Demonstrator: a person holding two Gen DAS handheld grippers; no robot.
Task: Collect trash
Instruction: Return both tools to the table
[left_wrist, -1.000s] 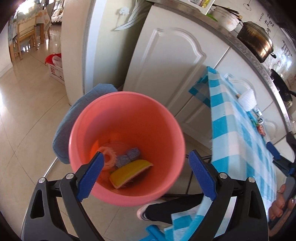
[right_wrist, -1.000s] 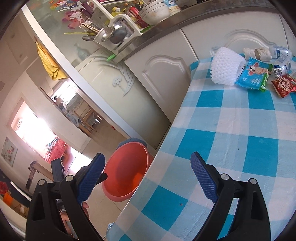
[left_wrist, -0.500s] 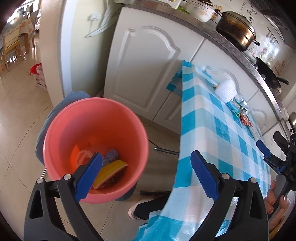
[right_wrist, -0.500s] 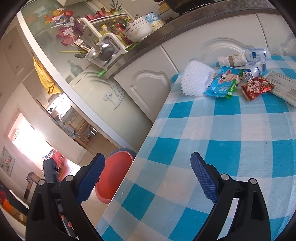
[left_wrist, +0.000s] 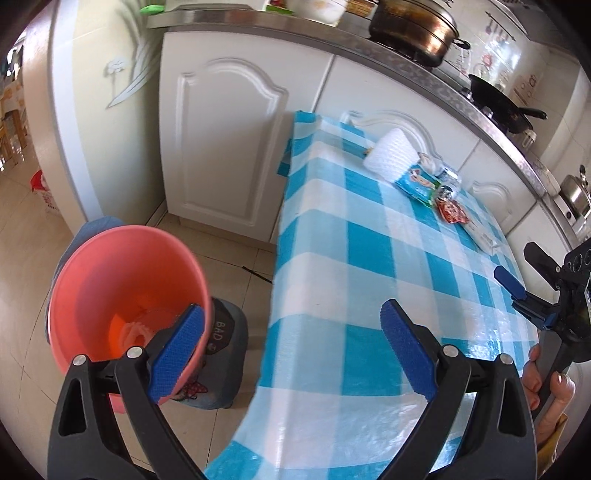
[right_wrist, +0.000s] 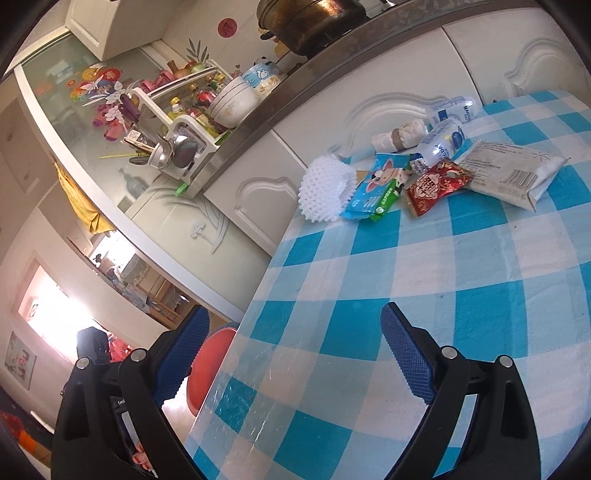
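Observation:
A pink bucket (left_wrist: 122, 280) stands on the floor left of the blue-checked table (left_wrist: 369, 258), with some trash at its bottom. At the table's far edge lies the trash: white foam netting (right_wrist: 327, 192), a blue-green packet (right_wrist: 376, 188), a red packet (right_wrist: 436, 184), a grey wrapper (right_wrist: 513, 173), plastic bottles (right_wrist: 443, 138) and a paper roll (right_wrist: 399, 136). My left gripper (left_wrist: 291, 347) is open and empty over the table's near left corner. My right gripper (right_wrist: 293, 358) is open and empty above the cloth; it also shows at the right edge of the left wrist view as the right gripper (left_wrist: 524, 277).
White cabinets (left_wrist: 229, 140) run behind the table under a steel counter with a pot (left_wrist: 410, 29) and a pan (left_wrist: 502, 107). A dish rack (right_wrist: 184, 122) with bowls sits on the counter. A grey stool (left_wrist: 225, 354) stands beside the bucket. A hand (left_wrist: 546, 384) holds the right gripper's handle.
Both grippers have swung from the bucket toward the table. The bucket slid to the lower left of the left wrist view, and the trash pile came closer in the right wrist view.

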